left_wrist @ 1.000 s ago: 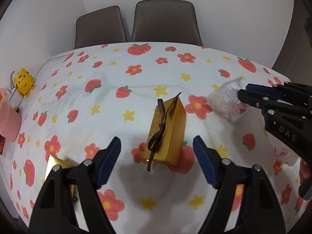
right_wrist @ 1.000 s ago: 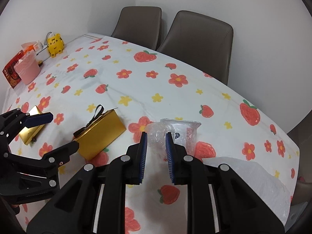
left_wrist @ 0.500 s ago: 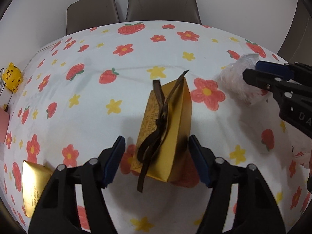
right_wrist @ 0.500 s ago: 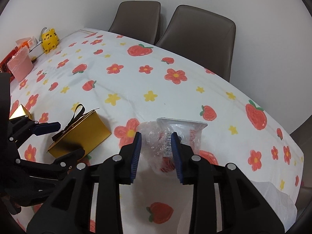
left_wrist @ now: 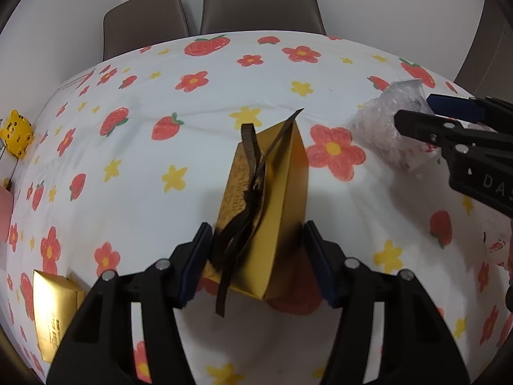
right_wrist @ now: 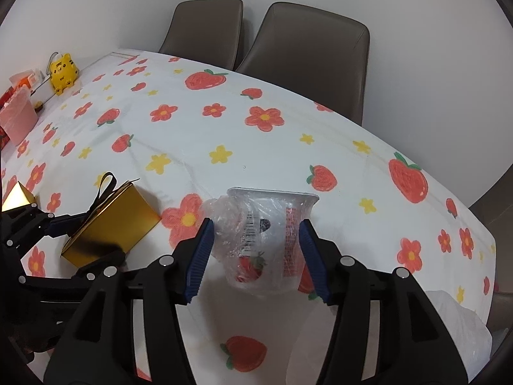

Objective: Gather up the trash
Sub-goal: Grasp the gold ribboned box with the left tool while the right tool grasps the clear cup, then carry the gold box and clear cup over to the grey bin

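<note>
Left gripper (left_wrist: 258, 256) straddles the gold box (left_wrist: 272, 199) on the table (left_wrist: 192, 122); jaws have just been closing, left pad at the ribbon, right pad with a sliver of gap, no clamp yet. Right gripper (right_wrist: 255, 256) has just been opening, pads apart around the clear wrapper (right_wrist: 266, 240), not pressing. Only the left view shows the second gold box (left_wrist: 54, 308); only the right view shows the pink cup (right_wrist: 17, 118) whole and the white bag (right_wrist: 455, 324) at the near table edge.

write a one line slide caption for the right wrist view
Right gripper, jaws just opening, straddles a crumpled clear plastic wrapper on the strawberry tablecloth.
</note>
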